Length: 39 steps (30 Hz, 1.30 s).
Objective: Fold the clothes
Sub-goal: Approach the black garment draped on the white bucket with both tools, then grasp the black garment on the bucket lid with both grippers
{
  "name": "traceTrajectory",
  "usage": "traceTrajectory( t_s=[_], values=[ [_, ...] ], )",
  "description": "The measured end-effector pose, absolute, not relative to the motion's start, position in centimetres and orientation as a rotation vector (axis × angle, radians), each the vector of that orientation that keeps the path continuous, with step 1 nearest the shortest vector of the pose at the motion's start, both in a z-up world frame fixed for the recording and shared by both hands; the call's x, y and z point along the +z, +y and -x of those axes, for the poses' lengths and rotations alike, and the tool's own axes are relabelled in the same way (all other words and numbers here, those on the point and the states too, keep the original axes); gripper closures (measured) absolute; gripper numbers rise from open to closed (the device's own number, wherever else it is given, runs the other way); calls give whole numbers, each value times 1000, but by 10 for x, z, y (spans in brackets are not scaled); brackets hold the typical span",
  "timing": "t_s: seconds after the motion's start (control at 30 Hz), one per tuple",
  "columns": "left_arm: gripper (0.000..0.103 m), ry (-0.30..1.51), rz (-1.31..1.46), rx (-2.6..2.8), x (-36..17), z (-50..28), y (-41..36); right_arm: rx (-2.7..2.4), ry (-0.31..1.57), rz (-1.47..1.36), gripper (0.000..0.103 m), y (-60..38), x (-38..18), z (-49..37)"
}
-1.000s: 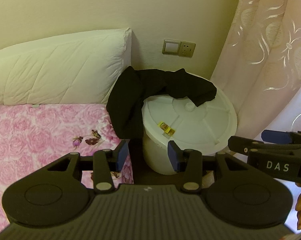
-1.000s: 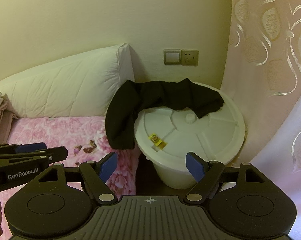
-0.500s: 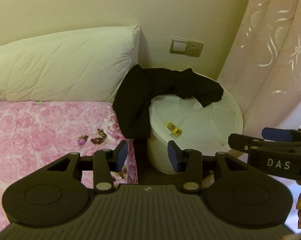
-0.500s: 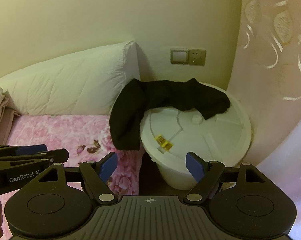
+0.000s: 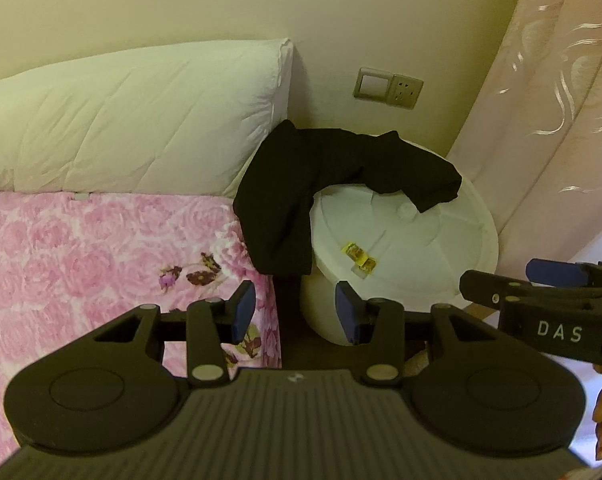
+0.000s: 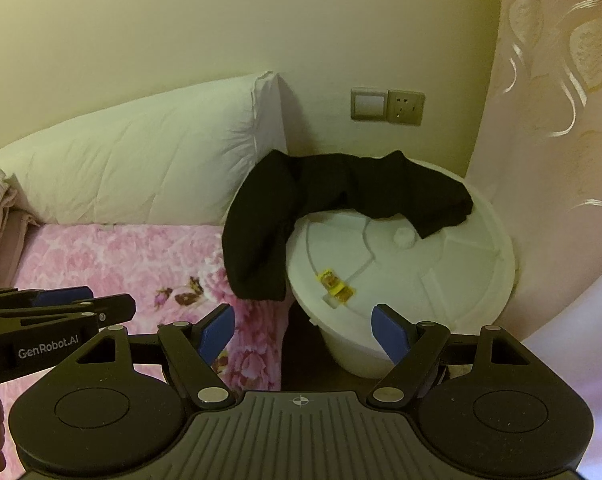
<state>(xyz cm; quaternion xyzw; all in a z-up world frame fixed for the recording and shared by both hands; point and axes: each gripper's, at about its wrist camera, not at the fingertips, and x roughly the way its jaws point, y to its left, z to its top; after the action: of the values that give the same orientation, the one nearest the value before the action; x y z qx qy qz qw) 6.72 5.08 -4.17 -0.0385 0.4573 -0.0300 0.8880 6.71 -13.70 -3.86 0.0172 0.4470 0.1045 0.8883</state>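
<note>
Garment lies draped over the tub lid's far left edge, one end hanging between tub and bed. Tub stands ahead of both tongs, left tongs and right tongs. Bed ahead left; pillow behind it against wall. Socket behind tub; curtain right.
</note>
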Motion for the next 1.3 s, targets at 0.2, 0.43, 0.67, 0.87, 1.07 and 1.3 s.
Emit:
traceTrajectory(
  t_s=[0.2,0.43,0.67,0.87,1.07,1.3],
  values=[
    [63,989,112,-30,-57,-86,64,208,971,-41,24,-144,-56,-92],
    [63,1021,115,25,-76,-132,67,224,1034,-51,24,-152,-85,-141],
    [63,1063,136,50,-106,-207,54,277,1098,-60,24,-164,-124,-226],
    [63,1103,174,75,-142,-283,41,294,1112,-318,24,-207,-167,-312],
    [63,1146,252,113,-184,-343,40,194,1178,-763,25,-253,-231,-386],
    [63,1195,313,153,-224,-391,44,62,1228,-1147,25,-284,-304,-426]
  ],
)
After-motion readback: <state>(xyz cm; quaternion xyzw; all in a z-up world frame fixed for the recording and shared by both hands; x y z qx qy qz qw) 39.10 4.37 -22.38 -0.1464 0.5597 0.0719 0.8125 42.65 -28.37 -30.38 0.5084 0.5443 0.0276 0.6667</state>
